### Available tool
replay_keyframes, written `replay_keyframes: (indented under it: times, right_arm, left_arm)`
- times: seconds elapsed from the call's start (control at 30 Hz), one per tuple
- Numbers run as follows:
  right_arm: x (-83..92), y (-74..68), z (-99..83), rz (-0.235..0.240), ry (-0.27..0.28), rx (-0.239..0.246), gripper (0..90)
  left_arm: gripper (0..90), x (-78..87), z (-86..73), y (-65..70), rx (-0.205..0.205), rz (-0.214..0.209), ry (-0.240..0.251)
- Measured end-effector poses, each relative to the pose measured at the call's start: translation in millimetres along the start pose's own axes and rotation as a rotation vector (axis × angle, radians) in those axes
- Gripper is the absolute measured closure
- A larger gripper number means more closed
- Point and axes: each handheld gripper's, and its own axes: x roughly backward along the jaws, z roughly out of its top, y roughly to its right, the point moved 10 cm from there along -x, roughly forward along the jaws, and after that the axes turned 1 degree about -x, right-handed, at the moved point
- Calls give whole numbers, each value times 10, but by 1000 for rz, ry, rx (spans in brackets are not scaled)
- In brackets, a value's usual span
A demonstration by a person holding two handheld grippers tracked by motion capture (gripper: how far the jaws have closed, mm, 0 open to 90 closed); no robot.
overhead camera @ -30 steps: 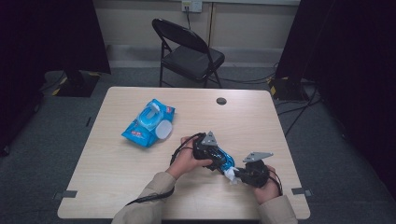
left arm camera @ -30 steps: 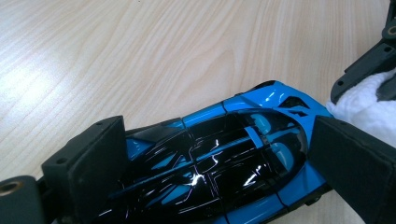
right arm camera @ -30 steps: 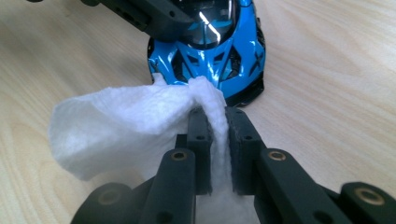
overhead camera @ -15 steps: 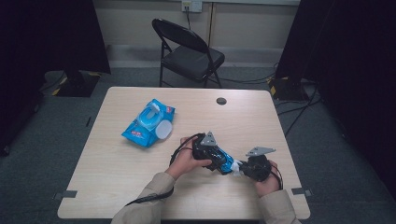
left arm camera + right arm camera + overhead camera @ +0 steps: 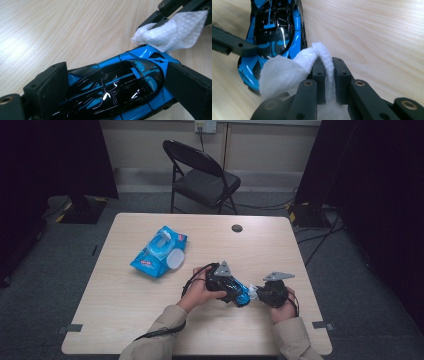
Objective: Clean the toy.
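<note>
The right tongs [image 5: 325,67] are pinched tight on a white wipe [image 5: 287,72], so the wipe sticks out past the tips like a soft little pad and can rub without the hard black parts scratching anything. The left tongs [image 5: 117,85] squeeze a blue and black toy car [image 5: 117,85] from both sides, one pad on each side, so the car stays put on the desk [image 5: 280,240] while it gets cleaned. In the left gripper view the wipe [image 5: 172,30] sits in the upper right of the frame, touching the blue end of the car. In the high view the car [image 5: 239,292] is in the lower middle of the frame, between the left tongs [image 5: 222,280] and the right tongs [image 5: 255,292]. I think the job is wiping the car clean. Up and to the left lies a blue pack of wipes [image 5: 160,251] with its lid open, near enough to grab a fresh wipe. A black chair [image 5: 202,172] stands behind the desk.
</note>
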Motion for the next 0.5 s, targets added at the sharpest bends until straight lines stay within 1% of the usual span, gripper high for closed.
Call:
replay_keyframes:
  times: [0.17, 0.27, 0.4, 0.43, 0.5]
  right_arm:
    - [-75, 11, 63, 6, 25, -18, 818]
    - [-103, 12, 88, 6, 37, -37, 818]
    - [-140, 24, 125, 9, 52, -66, 816]
    - [-142, 30, 133, 16, 57, -86, 816]
    - [-128, 52, 145, 20, 71, -106, 816]
  left_arm:
    - [51, 1, -1, 1, 0, 0, 1]
    - [51, 0, 0, 4, 1, -2, 3]
    - [51, -3, 3, 14, 7, -3, 5]
    - [51, -6, 6, 17, 8, -3, 7]
    - [52, -6, 7, 17, 4, -5, 4]
